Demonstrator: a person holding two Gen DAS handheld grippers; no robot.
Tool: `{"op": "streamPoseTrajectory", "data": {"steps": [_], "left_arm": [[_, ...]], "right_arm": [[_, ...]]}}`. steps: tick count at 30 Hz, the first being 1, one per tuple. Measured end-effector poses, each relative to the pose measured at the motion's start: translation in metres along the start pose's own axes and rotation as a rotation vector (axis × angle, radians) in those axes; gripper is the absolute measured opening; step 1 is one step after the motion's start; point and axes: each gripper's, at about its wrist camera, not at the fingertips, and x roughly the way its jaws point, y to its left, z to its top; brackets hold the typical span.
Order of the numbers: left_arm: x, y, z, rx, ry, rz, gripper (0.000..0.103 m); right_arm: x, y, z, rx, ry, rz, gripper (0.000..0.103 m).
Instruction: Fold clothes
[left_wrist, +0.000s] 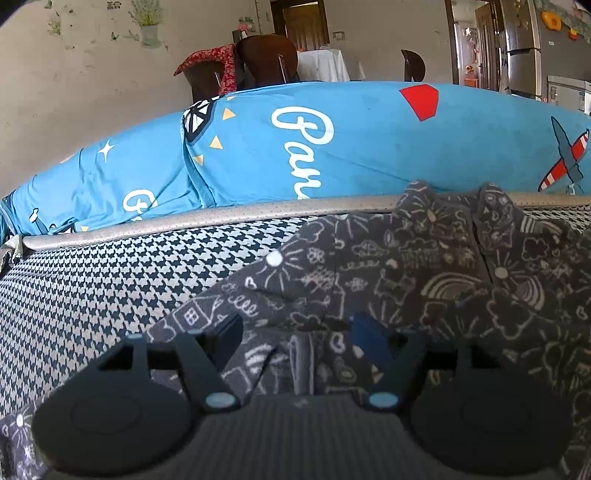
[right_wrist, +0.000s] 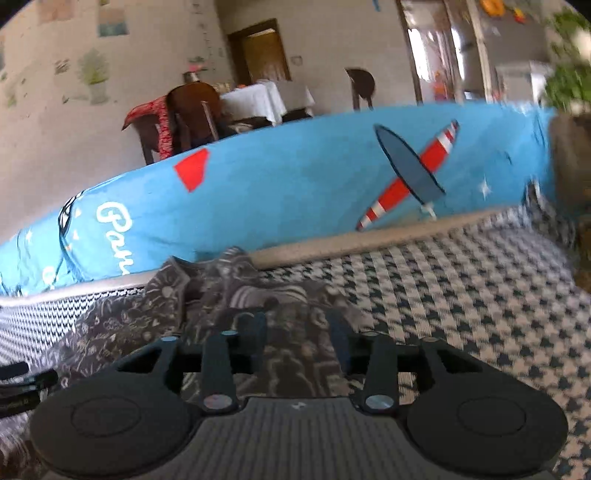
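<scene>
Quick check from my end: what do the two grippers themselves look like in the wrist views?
Both match: the left gripper and right gripper are matte black, with two round discs flanking a ribbed grey centre plate, linkage arms on pale blue or silver pivot pins, and flat dark jaws. No sleeves or cables are visible.

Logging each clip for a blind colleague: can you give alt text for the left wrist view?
The left tool, fingers apart, sits low over a dark doodle-print garment lying crumpled on a houndstooth cover. Behind lies a blue printed quilt, then chairs and a doorway.
</scene>
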Motion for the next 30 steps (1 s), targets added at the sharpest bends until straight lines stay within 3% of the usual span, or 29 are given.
{"op": "streamPoseTrajectory", "data": {"steps": [3, 11, 13, 14, 15, 17, 22, 26, 30], "left_arm": [[0.000, -0.002, -0.001, 0.004, 0.004, 0.001, 0.070], [0.002, -0.002, -0.004, 0.007, 0.015, -0.003, 0.070], [0.003, -0.003, -0.004, 0.007, 0.017, -0.005, 0.070], [0.003, -0.003, -0.004, 0.007, 0.018, -0.005, 0.070], [0.003, -0.003, -0.004, 0.007, 0.018, -0.006, 0.070], [0.004, -0.004, -0.004, 0.007, 0.018, -0.008, 0.071], [0.003, -0.004, -0.004, 0.010, 0.011, -0.008, 0.075], [0.004, -0.004, -0.004, 0.015, 0.021, -0.004, 0.077], [0.006, -0.004, -0.005, 0.020, 0.030, 0.001, 0.079]], "right_arm": [[0.014, -0.010, -0.004, 0.048, 0.029, 0.003, 0.054], [0.041, -0.031, -0.012, 0.187, 0.070, 0.048, 0.057], [0.043, -0.028, -0.012, 0.177, 0.063, 0.049, 0.048], [0.044, -0.026, -0.011, 0.169, 0.067, 0.056, 0.032], [0.044, -0.025, -0.011, 0.168, 0.068, 0.062, 0.023], [0.041, -0.021, -0.009, 0.158, 0.049, 0.042, 0.015], [0.025, -0.023, 0.004, 0.137, -0.039, -0.057, 0.008], [0.038, -0.029, -0.005, 0.121, 0.008, -0.120, 0.008], [0.036, -0.020, 0.000, 0.023, 0.008, -0.161, 0.010]]}}
